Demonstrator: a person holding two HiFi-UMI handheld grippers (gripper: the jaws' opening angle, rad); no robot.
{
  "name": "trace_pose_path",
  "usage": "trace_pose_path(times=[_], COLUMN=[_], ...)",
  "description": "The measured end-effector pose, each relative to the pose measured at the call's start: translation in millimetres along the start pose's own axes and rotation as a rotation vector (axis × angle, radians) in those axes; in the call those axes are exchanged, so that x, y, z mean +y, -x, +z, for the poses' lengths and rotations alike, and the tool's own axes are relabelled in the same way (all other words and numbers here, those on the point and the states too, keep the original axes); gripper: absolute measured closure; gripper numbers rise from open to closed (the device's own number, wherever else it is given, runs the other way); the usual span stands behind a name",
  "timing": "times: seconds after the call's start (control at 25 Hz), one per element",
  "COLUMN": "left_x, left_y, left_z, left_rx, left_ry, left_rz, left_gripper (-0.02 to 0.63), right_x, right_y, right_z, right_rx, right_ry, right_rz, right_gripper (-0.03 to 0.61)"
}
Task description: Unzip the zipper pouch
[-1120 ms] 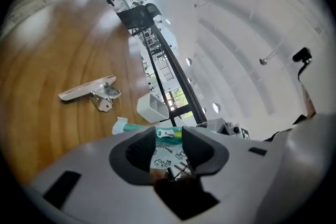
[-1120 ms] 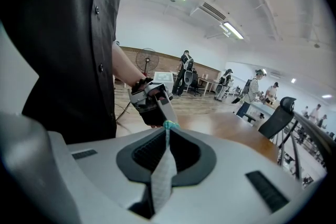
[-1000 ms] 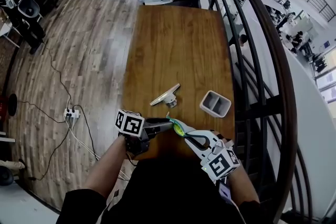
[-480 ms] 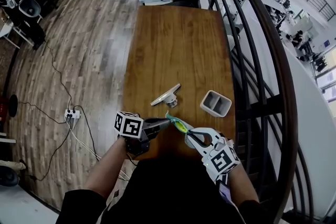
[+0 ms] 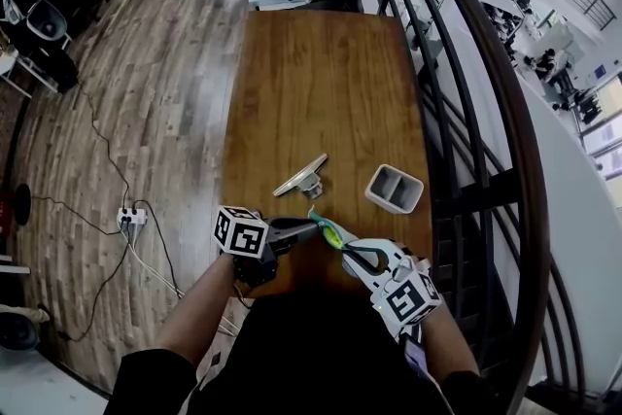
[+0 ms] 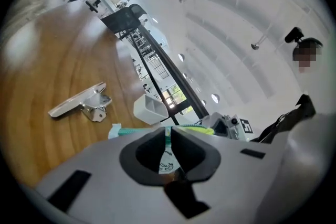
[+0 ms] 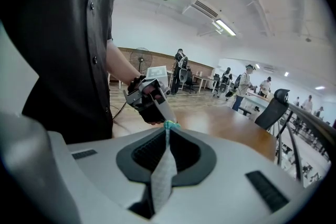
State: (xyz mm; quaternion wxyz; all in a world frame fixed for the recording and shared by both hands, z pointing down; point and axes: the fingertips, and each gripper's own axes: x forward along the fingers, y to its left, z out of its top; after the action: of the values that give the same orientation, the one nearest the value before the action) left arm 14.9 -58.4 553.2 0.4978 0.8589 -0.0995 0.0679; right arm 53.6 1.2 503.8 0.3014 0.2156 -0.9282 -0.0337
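Wooden flooring (image 5: 146, 112) is running down the left of the head view and a dark railing (image 5: 466, 112) is curving down the right, with the long desk (image 5: 321, 83) lying between them. A metal clip (image 5: 301, 178) and a white tray (image 5: 396, 190) are sitting on the desk, apart from each other and untouched. Nearer the person, the zipper pouch (image 5: 328, 232), teal and yellow-green, is hanging just above the desk's near end. It is being held between the left hand-held gripper (image 5: 313, 228) and the right hand-held gripper (image 5: 350, 253), whose tips are standing close together.

Seen from the left gripper view, that hand-held gripper (image 6: 169, 136) is clenching a thin white-and-teal piece of the pouch (image 6: 167, 157). Whether this is the zipper pull or only the pouch's edge, I cannot tell. A teal band is running off to the left of the jaws, and the right hand-held gripper (image 6: 231, 124) is showing just beyond.

Seen from the right gripper view, that hand-held gripper (image 7: 168, 136) is clamping a fold of the pouch's pale mesh fabric (image 7: 163, 173). A teal tip is poking out at the front, and the left hand-held gripper (image 7: 152, 102) is sitting just beyond it.

Both grips are looking set, yet no view is showing an opened gap along the zipper. So the unzipping itself seems to be waiting: drawing the slider along the pouch is what is remaining.
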Motion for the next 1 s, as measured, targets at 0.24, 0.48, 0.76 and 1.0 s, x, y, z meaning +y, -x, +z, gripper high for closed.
trace_pose_path(times=[0.24, 0.48, 0.76, 1.0], left_x=[1, 4, 0, 8], left_y=[-12, -13, -6, -8], left_z=[-8, -9, -17, -18], left_rx=[0.104, 0.107, 0.139, 0.143], left_ry=[-0.115, -0.108, -0.034, 0.047], left_rz=[0.050, 0.048, -0.014, 0.041], left_gripper=[0.523, 0.506, 0.457, 0.443], right_x=[1, 1, -1, 2], right_y=[0, -1, -1, -6], right_z=[0, -1, -1, -1], right_rx=[0.004, 0.003, 0.006, 0.015], right_ry=[0.007, 0.004, 0.006, 0.009], right_rz=[0.004, 0.002, -0.001, 0.000], right_gripper=[0.558, 0.558, 0.558, 0.558])
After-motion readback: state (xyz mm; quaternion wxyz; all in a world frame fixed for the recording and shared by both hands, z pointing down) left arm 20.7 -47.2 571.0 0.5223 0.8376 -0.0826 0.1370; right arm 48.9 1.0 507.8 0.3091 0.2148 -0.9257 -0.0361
